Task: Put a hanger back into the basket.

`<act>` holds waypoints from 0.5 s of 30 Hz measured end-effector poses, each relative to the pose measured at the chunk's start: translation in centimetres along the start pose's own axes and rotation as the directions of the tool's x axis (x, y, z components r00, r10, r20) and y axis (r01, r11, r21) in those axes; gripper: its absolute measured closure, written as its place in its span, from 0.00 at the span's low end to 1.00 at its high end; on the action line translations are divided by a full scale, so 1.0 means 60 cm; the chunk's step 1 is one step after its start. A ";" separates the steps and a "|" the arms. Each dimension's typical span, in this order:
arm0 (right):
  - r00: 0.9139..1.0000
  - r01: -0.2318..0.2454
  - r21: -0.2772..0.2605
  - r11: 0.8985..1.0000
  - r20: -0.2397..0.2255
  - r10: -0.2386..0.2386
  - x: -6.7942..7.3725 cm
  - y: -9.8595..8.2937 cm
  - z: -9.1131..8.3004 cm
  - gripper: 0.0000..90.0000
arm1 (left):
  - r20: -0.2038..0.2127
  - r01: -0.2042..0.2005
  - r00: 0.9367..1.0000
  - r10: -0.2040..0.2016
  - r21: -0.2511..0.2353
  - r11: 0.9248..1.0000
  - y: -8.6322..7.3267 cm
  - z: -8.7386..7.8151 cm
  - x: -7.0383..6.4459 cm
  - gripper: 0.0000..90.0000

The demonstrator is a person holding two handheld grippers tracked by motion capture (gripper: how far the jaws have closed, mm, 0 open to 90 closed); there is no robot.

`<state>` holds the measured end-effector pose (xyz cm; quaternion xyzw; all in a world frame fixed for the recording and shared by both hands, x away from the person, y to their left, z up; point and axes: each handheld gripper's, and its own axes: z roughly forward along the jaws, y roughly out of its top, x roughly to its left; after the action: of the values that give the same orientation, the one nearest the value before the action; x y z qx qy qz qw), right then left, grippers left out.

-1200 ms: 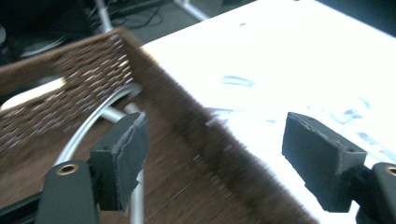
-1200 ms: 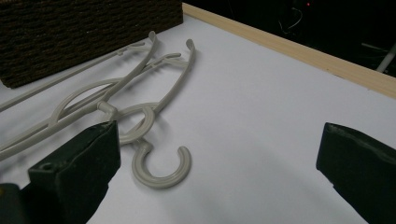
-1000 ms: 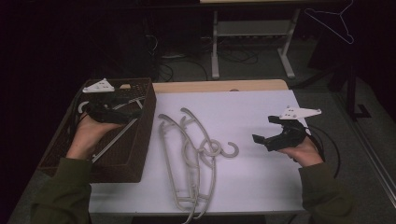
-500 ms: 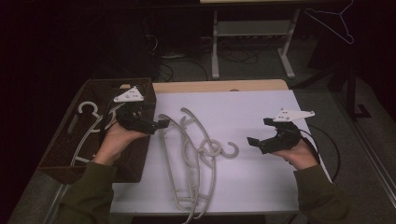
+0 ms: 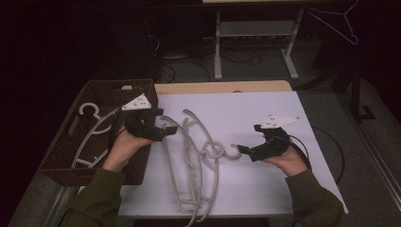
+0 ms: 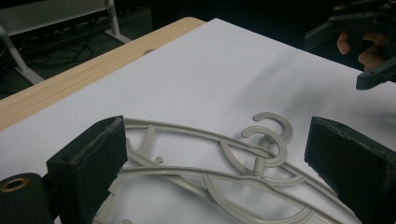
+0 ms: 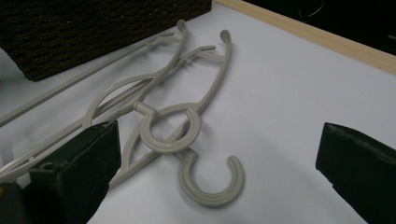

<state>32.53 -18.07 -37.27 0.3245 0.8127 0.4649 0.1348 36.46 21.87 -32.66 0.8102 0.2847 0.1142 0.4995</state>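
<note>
Near, on the white bench [image 5: 283,113]: grey hangers [image 5: 196,161] in a tangled pile, not yet picked up. Right claw [image 5: 242,149] wide open, empty, beside their hooks. Left claw [image 5: 166,128] wide open, empty, over the pile. Far left, in the basket [image 5: 142,86]: one hanger [image 5: 90,135] put away already.

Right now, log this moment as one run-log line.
left gripper: open, over hangers' left end | right gripper: open, by hook | basket: one hanger inside | stage: reaching for pile
</note>
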 end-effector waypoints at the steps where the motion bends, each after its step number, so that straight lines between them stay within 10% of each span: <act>1: 1.000 -0.001 0.003 1.000 -0.004 0.001 0.005 0.001 0.003 0.00 | 0.001 0.000 1.000 0.000 0.000 1.000 0.000 0.001 0.000 0.06; 15: 0.997 -0.001 0.061 0.998 -0.078 0.006 0.061 0.003 0.048 0.04 | 0.009 -0.003 1.000 0.003 0.009 1.000 -0.003 0.007 -0.006 0.06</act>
<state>31.32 -13.70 -38.35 0.3116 0.8305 0.4524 0.0922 36.31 21.38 -32.99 0.8134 0.2818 0.1100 0.4968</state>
